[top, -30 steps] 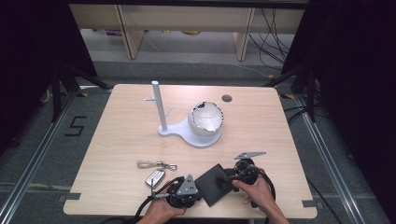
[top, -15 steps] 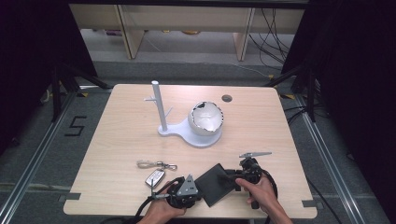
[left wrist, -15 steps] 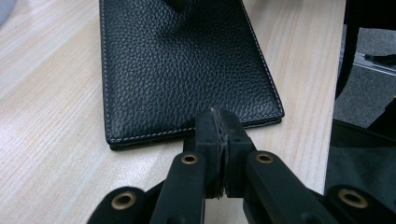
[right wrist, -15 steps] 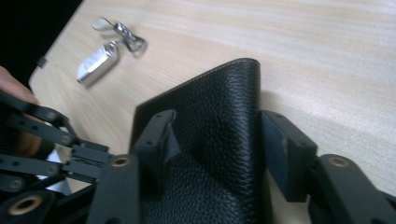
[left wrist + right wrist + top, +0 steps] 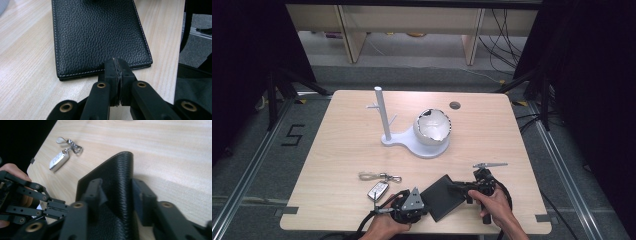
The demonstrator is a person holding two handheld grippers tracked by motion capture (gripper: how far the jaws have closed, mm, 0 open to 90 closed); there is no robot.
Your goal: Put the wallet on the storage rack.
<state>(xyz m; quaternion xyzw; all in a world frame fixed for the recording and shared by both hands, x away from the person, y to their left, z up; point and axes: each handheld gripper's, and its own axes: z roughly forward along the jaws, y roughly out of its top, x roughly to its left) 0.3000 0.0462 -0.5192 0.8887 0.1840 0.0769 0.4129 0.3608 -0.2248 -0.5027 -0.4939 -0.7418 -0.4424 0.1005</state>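
Left gripper (image 5: 117, 65) jaws pressed together at black leather wallet's (image 5: 100, 35) near edge. Right gripper (image 5: 117, 190) jaws closing, straddling wallet's spine, gaps remaining.

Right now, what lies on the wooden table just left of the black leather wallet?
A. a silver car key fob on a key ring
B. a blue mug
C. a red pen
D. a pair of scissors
A: the silver car key fob with its key ring lies on the wooden table, left of the black leather wallet.

Bare table (image 5: 507, 135) right of the stand (image 5: 412, 142); key fob (image 5: 377, 190) lies left.
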